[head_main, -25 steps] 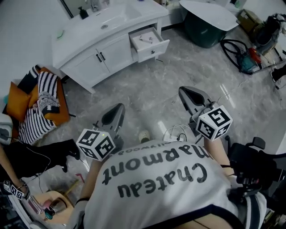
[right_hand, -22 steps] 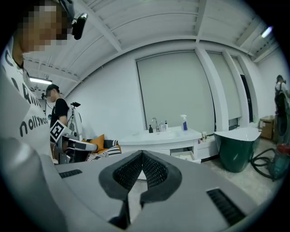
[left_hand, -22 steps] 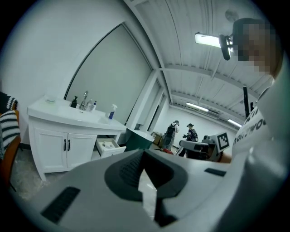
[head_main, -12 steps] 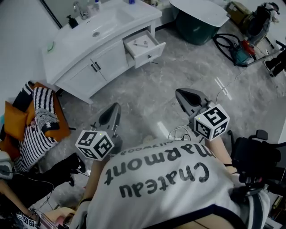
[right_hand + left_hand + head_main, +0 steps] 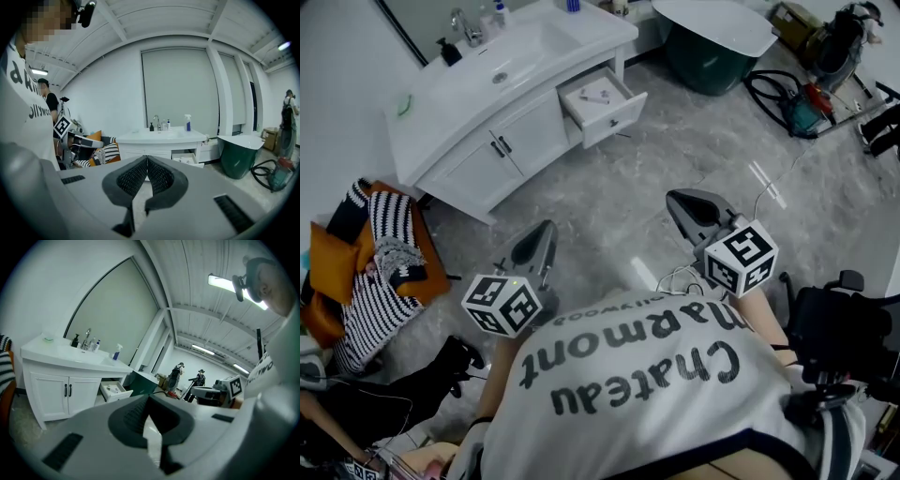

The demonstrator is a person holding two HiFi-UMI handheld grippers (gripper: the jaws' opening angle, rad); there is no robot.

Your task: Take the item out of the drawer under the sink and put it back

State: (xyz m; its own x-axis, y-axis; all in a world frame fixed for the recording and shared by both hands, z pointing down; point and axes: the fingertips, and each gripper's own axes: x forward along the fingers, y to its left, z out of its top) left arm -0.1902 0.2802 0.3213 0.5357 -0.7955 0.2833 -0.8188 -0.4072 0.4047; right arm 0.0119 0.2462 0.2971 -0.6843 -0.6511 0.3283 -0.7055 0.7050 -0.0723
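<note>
A white sink cabinet [image 5: 478,103] stands far ahead on the grey floor. Its right-hand drawer [image 5: 609,112] is pulled open, and a small pale item [image 5: 596,95] lies inside. Both grippers hover near the person's chest, well short of the cabinet. The left gripper [image 5: 534,246] is shut and holds nothing. The right gripper [image 5: 694,208] is likewise shut and empty. The left gripper view has the cabinet [image 5: 51,385] and open drawer [image 5: 114,391] beyond its jaw tips [image 5: 149,401]. In the right gripper view, the cabinet [image 5: 159,138] and drawer [image 5: 190,160] lie straight beyond the tips [image 5: 147,161].
A dark green tub with a white rim [image 5: 722,42] stands right of the cabinet. Striped cloth on an orange cushion [image 5: 380,248] lies at the left. Cables and tools [image 5: 802,103] sit at the far right, a black chair [image 5: 844,342] near the right elbow. People [image 5: 177,376] stand far off.
The head view has swung slightly, so the cabinet and drawer sit a little further left and the striped cloth lower. Both grippers stay shut in about the same place.
</note>
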